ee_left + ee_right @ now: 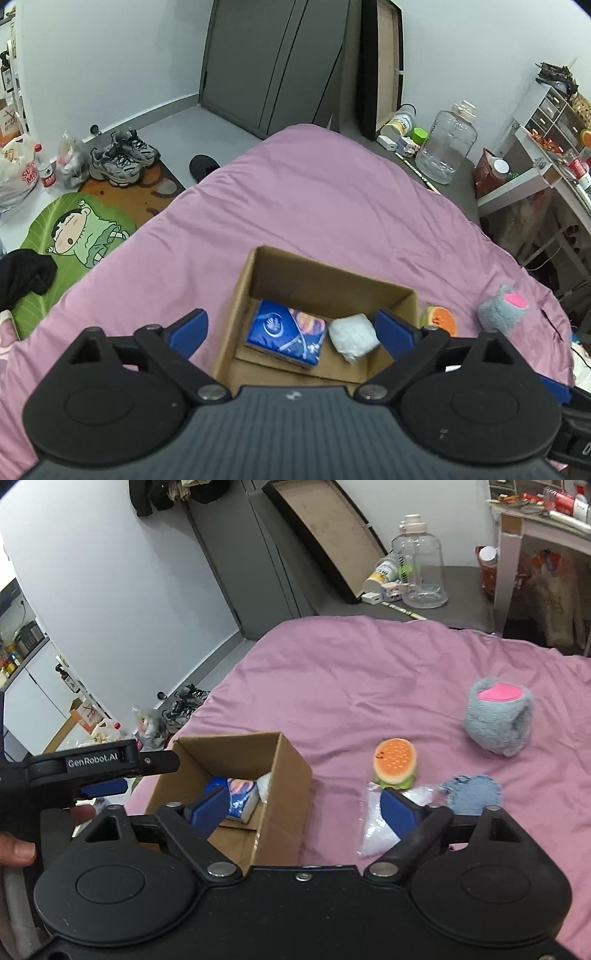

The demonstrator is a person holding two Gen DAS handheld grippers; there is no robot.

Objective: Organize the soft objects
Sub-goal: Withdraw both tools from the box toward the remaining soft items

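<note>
An open cardboard box [314, 277] [280, 775] sits on the pink bed. Inside lie a blue tissue pack [286, 334] [240, 799] and a white soft packet [352, 336]. My left gripper [291, 328] is open and empty, hovering over the box. My right gripper [304, 806] is open and empty, above the box's right side. To the right on the bed lie a burger toy [395, 762] [441, 319], a grey plush with pink pad [498, 716] [502, 306], a blue denim piece [471, 792] and a clear plastic packet [375, 830].
The pink bedspread [314, 192] [369, 672] fills the middle. A big clear water jug [447, 144] [421, 568] stands on a grey side surface behind. Shoes [122, 158], bags and a cartoon mat [77, 229] lie on the floor left. A cluttered desk [546, 162] stands right.
</note>
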